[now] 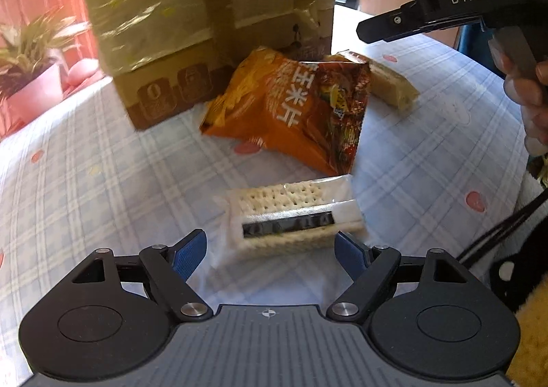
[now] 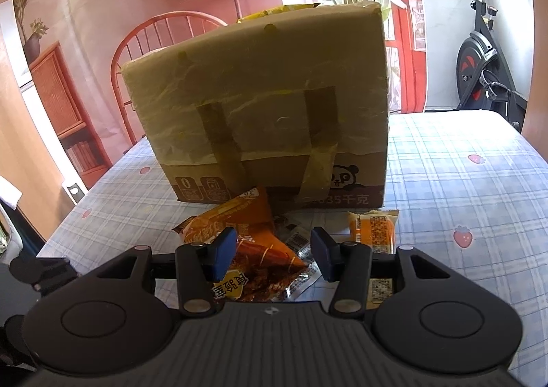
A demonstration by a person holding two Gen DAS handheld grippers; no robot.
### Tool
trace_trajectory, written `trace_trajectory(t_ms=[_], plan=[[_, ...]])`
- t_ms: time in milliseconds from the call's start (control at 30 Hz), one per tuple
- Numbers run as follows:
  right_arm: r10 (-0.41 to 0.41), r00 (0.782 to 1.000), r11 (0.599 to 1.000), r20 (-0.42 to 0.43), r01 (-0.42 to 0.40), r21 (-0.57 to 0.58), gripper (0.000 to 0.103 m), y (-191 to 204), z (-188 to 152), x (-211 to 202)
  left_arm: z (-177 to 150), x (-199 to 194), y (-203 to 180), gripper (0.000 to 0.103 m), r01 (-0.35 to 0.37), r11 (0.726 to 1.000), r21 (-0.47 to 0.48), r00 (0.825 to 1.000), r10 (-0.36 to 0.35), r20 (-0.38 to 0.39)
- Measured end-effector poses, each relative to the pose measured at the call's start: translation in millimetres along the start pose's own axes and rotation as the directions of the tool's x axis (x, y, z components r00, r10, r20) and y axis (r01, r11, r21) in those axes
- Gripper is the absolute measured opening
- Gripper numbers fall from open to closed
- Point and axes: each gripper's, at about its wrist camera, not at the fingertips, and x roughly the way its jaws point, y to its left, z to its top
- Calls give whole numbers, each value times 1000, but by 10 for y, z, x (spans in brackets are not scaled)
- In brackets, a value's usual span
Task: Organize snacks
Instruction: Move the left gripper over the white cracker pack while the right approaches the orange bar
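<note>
1. My left gripper (image 1: 270, 251) sits at the bottom centre of the left wrist view with its blue pads spread wide and nothing between them. The cracker pack (image 1: 291, 215) lies just ahead of the tips, at lower centre, flat on the checked tablecloth (image 1: 102, 164).
2. My right gripper (image 2: 274, 253) is in the lower middle of the right wrist view, jaws about half apart. The orange chip bag (image 2: 246, 239) lies under and between the pads, but I see no pad pressing on it, so I count that hand as open and holding nothing.
3. The step in hand, as I judge it, is taking the cracker pack with the left tongs. The pack lies crosswise to the fingers, so its long side runs from pad to pad; I would turn the wrist to span the short side, or take it by one end.
4. I would bring the tips low to the cloth before closing, since the wrapper looks slick and the crackers inside would crack under a hard squeeze.
5. The cardboard box (image 2: 260, 106) fills the upper centre of the right wrist view, taped on its face; it seems the likely place for the snacks, with a yellow packet showing above its top edge.
6. A small orange packet (image 2: 373, 229) lies at right of centre in the right view, apart from the chip bag, left to collect.
</note>
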Motion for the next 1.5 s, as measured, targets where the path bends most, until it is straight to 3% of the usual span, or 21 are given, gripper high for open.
trace_trajectory(t_ms=[167, 267, 367, 467, 567, 633, 767, 833, 933, 1167, 1267, 1500], plan=[[-5, 1000, 1000, 0, 5, 6, 52, -16, 1, -9, 119, 55, -72, 84, 6, 998, 65, 1000, -6, -6], [-4, 1000, 1000, -2, 4, 4, 52, -13, -3, -12, 150, 85, -32, 84, 8, 999, 42, 1000, -7, -11], [-7, 1000, 1000, -5, 7, 12, 52, -29, -7, 2, 147, 151, 103, 84, -44, 998, -52, 999, 43, -22], [-4, 1000, 1000, -6, 4, 10, 51, -25, -11, 0, 130, 192, 356, 84, -109, 971, -212, 994, 102, -46], [-4, 1000, 1000, -4, 4, 5, 51, -22, -9, -5, 129, 71, 525, 84, -48, 933, -357, 999, 50, -4], [-7, 1000, 1000, -3, 7, 8, 51, -34, -9, -5, 169, -12, 498, 84, -19, 922, -387, 999, 32, 27], [-10, 1000, 1000, -2, 10, 21, 51, -52, -4, 14, 254, 13, 275, 84, 39, 919, -393, 999, -31, 28], [-5, 1000, 1000, 2, 5, 20, 51, -39, -2, 9, 295, 56, 126, 84, 56, 931, -362, 998, -51, 23], [-3, 1000, 1000, 3, 3, 8, 51, -25, -7, -16, 331, 144, -65, 85, 19, 959, -283, 1000, -19, 2], [-22, 1000, 999, 8, 21, 31, 51, -104, -23, -55, 277, 281, -174, 85, 2, 977, -214, 998, -16, -65], [-23, 1000, 999, 4, 23, 39, 51, -121, -34, -45, 226, 283, -52, 85, -19, 963, -270, 998, 1, -66], [-19, 1000, 999, -6, 19, 36, 51, -115, -42, -22, 86, 211, 389, 86, -155, 913, -377, 987, 127, -97]])
